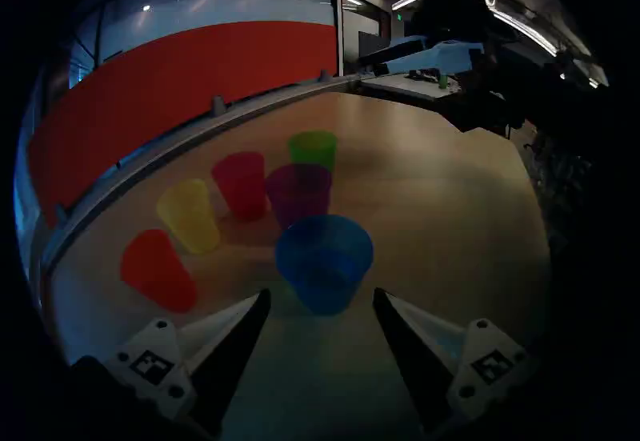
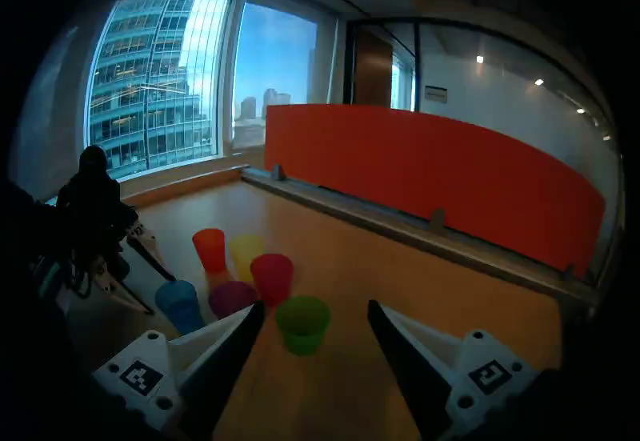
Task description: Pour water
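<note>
Several plastic cups stand upright in a cluster on a wooden desk [image 1: 448, 201]. In the left gripper view the blue cup [image 1: 324, 261] is nearest, just ahead of my open left gripper [image 1: 320, 301]; behind it are purple [image 1: 299, 193], green [image 1: 313, 150], red [image 1: 240, 183], yellow [image 1: 189, 215] and orange [image 1: 157, 270] cups. In the right gripper view my right gripper [image 2: 314, 314] is open, with the green cup [image 2: 303, 322] just beyond its tips. Red [image 2: 272, 278], purple [image 2: 231, 298], blue [image 2: 179, 305], yellow [image 2: 245, 247] and orange [image 2: 210, 249] cups lie farther off. The left gripper [image 2: 136, 269], hand-held, is at far left.
An orange divider panel [image 2: 448, 173] runs along the desk's back edge behind a metal rail [image 1: 200, 129]. Large windows [image 2: 152, 81] stand beyond it. The other gripper [image 1: 424, 57] hangs over the desk's far end. Bare desk stretches right of the cups.
</note>
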`<action>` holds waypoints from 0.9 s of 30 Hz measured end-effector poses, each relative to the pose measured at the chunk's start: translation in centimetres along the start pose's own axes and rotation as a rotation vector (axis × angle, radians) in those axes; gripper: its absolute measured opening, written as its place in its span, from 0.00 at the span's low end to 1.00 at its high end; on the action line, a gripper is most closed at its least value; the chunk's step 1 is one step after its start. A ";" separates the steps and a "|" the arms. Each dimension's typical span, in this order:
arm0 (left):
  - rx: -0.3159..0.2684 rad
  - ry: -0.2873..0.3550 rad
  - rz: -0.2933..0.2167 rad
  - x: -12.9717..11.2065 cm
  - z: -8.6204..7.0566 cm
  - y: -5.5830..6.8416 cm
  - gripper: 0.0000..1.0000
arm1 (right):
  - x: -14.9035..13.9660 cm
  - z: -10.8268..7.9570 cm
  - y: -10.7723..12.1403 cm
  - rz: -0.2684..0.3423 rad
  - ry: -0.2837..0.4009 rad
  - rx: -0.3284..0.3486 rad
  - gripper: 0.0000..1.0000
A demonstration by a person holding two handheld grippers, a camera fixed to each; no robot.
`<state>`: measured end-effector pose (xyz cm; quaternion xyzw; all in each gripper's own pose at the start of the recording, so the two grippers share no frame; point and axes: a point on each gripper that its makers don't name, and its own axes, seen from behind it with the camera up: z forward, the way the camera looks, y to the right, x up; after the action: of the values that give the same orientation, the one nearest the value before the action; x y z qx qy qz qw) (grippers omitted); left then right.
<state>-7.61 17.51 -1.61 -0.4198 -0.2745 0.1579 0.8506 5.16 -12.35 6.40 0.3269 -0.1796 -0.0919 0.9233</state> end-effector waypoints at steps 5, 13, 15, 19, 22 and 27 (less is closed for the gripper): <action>-0.011 -0.015 0.001 0.2 0.9 -0.1 0.95 | -0.1 0.5 0.3 0.004 -0.004 0.004 1.00; -0.029 -0.016 0.008 1.0 2.2 0.1 0.95 | -0.5 1.4 0.6 0.005 -0.016 0.013 1.00; -0.034 -0.017 0.010 1.1 2.3 0.2 0.95 | -0.6 1.6 0.6 0.003 -0.020 0.014 1.00; -0.051 -0.012 0.006 1.4 2.7 0.6 0.95 | -0.9 2.0 0.6 -0.001 -0.029 0.017 1.00; -0.061 -0.007 -0.001 1.6 3.0 0.7 0.95 | -1.2 2.4 0.5 -0.004 -0.039 0.020 1.00; -0.069 0.002 -0.016 2.1 3.3 0.8 0.95 | -1.8 3.2 0.4 -0.008 -0.059 0.027 1.00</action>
<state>-8.00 21.09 0.14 -0.4468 -0.2822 0.1412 0.8372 2.21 -13.39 8.47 0.3374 -0.2068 -0.1029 0.9126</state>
